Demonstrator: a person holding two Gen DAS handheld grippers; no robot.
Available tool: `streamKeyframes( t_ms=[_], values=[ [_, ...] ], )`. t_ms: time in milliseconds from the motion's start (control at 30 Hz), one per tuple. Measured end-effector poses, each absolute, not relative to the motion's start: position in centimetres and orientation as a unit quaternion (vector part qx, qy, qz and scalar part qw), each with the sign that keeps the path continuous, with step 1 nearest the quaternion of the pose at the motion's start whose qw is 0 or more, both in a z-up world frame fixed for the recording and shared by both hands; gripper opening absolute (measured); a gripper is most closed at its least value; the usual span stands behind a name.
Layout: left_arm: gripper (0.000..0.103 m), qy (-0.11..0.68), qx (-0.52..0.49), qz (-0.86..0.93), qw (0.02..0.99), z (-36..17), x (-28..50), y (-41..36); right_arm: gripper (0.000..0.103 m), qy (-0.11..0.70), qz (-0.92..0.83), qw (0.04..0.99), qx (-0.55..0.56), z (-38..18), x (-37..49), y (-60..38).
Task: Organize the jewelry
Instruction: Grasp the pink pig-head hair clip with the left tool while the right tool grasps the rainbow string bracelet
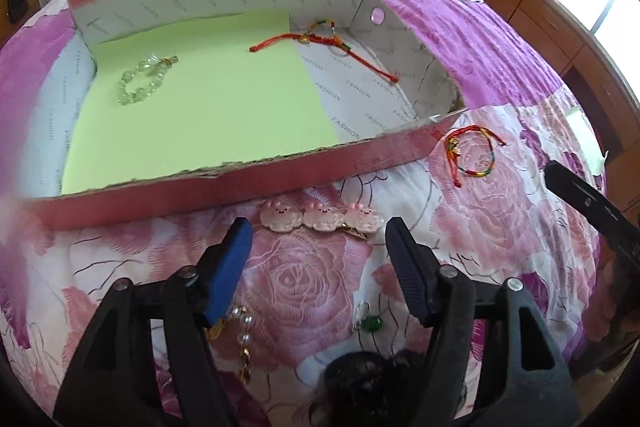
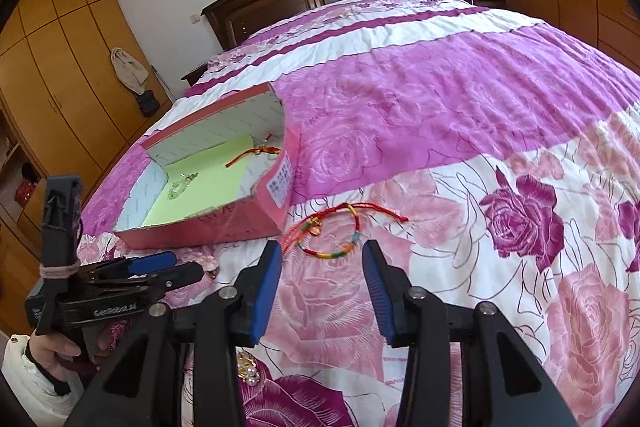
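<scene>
Left gripper (image 1: 318, 239) hangs open and empty just short of the bunny clip (image 1: 320, 218), lined up for a pickup. Right gripper (image 2: 320, 263), empty too, aims at the cord bracelet (image 2: 330, 231). Beyond, the box (image 1: 240, 183) already holds two bracelets.

Rose-patterned pink bedspread (image 2: 440, 115), pink box (image 1: 224, 187)

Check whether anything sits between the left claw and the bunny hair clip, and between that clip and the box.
Nothing visible blocks the left claw: only bare bedspread lies before the bunny hair clip. Between clip and box stands only the box's low pink front wall, which the clip must be lifted over.
</scene>
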State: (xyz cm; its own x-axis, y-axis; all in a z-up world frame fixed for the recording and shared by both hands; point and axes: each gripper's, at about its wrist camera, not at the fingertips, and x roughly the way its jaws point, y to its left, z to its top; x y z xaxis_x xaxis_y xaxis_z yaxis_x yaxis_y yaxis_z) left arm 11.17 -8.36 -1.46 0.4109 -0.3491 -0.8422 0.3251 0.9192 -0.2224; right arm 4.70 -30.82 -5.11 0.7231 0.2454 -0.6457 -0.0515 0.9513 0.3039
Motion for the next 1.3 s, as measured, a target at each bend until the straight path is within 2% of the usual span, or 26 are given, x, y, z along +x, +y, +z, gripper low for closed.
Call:
streamKeyframes(
  t_ms=[500,567,1300],
  values=[
    [0.064,0.497,0.048,-0.197,0.844,-2.7,11.4,-10.4,0.045,0.380,0.073,0.908,0.160,-6.9,4.9,-32.2],
    [0.062,0.493,0.045,-0.195,0.847,-2.7,11.3,-10.3,0.045,0.382,0.073,0.907,0.161,-7.0,5.0,-32.3],
    [0.061,0.449,0.002,-0.180,0.875,0.7,8.3,-6.8,0.045,0.414,0.062,0.895,0.152,-8.5,9.6,-31.1]
  ],
)
